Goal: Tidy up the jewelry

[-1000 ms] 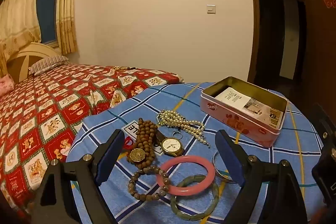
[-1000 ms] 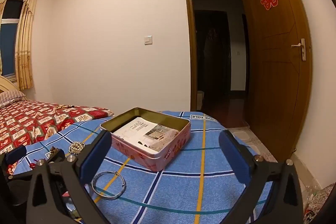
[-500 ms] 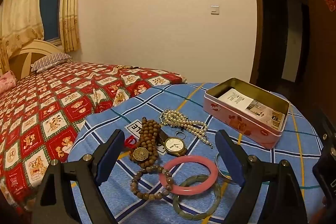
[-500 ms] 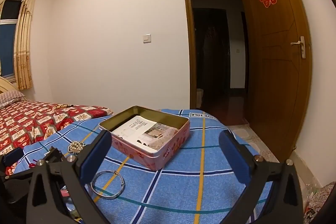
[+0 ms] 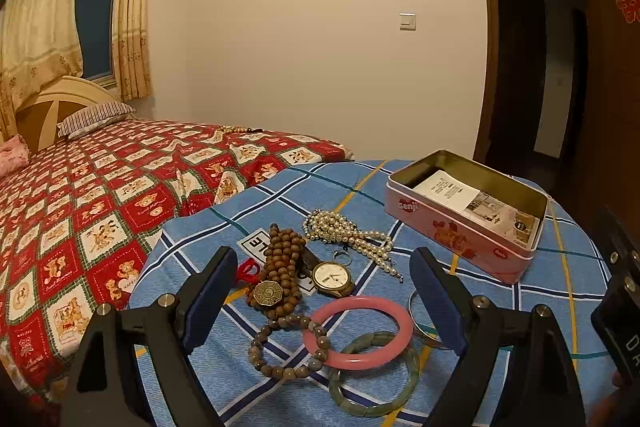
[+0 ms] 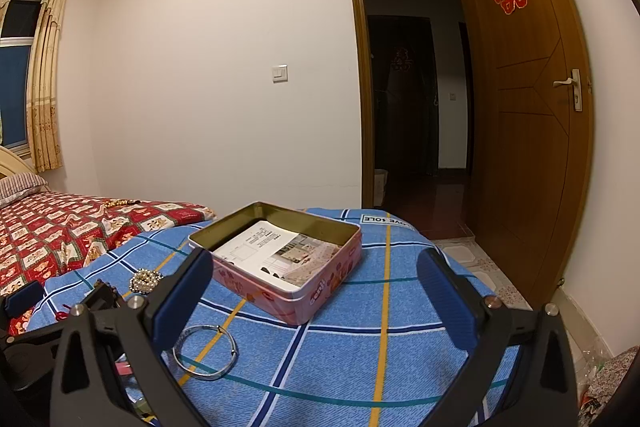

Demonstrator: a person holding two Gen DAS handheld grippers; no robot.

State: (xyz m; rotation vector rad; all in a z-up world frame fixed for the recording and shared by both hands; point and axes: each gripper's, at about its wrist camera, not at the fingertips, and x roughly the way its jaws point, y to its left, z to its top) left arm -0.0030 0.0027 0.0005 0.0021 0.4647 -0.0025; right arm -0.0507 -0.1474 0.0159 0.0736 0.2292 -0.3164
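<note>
Across the lower middle of the left wrist view, the left gripper (image 5: 322, 291) hangs with its jaws spread wide and empty above a cluster of jewelry on the blue plaid cloth (image 5: 560, 267): a pink bangle (image 5: 357, 332) overlapping a green bangle (image 5: 374, 373), a bead bracelet (image 5: 288, 347), wooden prayer beads (image 5: 282, 259), a watch (image 5: 332, 275) and a pearl necklace (image 5: 348, 233). At centre right sits the open pink tin (image 5: 464, 215). Low in the right wrist view, the right gripper (image 6: 314, 287) is likewise spread and empty, with a silver bangle (image 6: 206, 351) at lower left.
</note>
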